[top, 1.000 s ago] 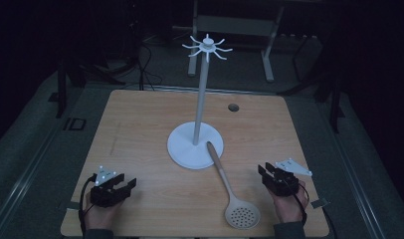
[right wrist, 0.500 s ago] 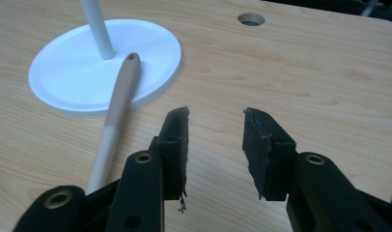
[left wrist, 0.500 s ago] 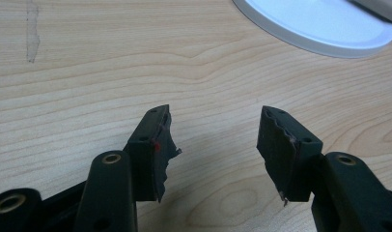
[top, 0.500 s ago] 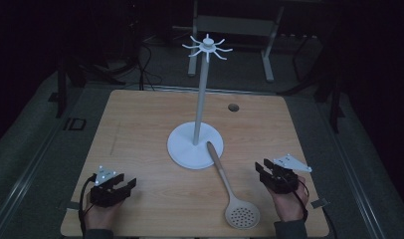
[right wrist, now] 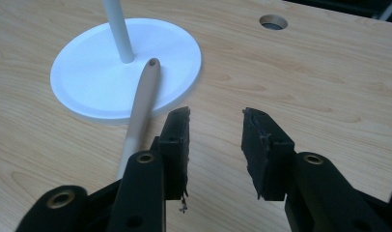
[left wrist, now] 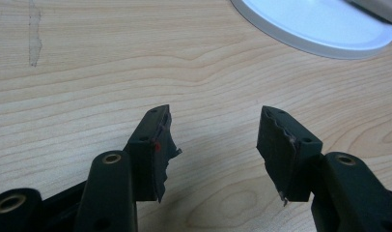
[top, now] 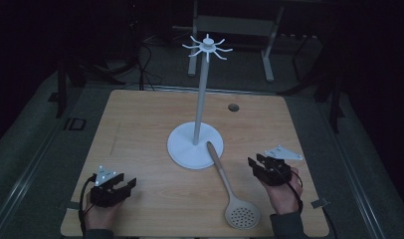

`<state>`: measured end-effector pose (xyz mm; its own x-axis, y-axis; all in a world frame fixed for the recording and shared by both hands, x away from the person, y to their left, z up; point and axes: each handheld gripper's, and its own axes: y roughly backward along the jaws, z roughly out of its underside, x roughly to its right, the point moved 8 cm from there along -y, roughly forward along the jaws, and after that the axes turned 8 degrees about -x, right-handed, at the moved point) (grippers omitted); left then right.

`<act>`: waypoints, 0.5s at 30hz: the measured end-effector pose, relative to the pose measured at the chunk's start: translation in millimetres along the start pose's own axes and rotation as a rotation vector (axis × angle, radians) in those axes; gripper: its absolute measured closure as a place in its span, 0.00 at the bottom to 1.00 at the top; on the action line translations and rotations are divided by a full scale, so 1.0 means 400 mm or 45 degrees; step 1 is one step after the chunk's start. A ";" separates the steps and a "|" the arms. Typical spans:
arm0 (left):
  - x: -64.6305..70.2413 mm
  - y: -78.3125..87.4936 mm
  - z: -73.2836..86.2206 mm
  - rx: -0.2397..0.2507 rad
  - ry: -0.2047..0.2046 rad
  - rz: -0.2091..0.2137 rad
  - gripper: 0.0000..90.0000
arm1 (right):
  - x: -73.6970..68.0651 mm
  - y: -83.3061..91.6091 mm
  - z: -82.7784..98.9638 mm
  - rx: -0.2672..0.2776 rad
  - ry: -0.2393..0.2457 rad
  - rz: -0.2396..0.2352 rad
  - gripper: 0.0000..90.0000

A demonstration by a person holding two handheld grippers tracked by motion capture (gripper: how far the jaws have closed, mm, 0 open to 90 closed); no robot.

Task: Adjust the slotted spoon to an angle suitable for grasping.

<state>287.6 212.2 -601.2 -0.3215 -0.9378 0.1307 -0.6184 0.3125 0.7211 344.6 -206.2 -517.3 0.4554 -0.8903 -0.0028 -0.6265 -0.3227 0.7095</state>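
- One pale spoon (top: 230, 186) lies flat on the tabletop (top: 140, 129), round bowl full of little holes.
- Its handle tip rests on the white stand (top: 195, 144).
- Both tongs, left (top: 121, 185) and right (top: 255, 163), gape open, holding nothing.

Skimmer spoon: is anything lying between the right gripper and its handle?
Nothing visible does. The right gripper sits beside the skimmer spoon with bare table between them, its fingers apart and empty. The handle's tip rests on the white stand's base, close to the pole, which may crowd a grasp there.
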 end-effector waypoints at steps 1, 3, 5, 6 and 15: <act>0.000 0.000 0.000 0.001 0.001 0.000 0.51 | -0.002 -0.003 -0.003 -0.009 0.006 -0.003 0.69; 0.001 0.000 0.000 0.001 0.000 0.000 0.51 | -0.006 -0.007 -0.011 -0.016 0.010 -0.003 0.69; 0.001 0.000 0.000 0.001 -0.001 0.000 0.51 | -0.007 -0.010 -0.016 -0.020 0.013 -0.006 0.69; 0.001 0.000 0.000 0.001 -0.001 -0.001 0.51 | -0.008 -0.012 -0.018 -0.022 0.014 -0.004 0.69; 0.005 -0.001 0.000 0.002 -0.010 -0.003 0.51 | -0.029 -0.035 -0.046 -0.074 0.049 -0.018 0.69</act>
<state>287.4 210.2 -601.3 -0.3258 -0.9373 0.1239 -0.6201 0.3108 0.7203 359.7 -185.5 -514.2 0.4890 -0.8722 0.0132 -0.5825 -0.3153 0.7492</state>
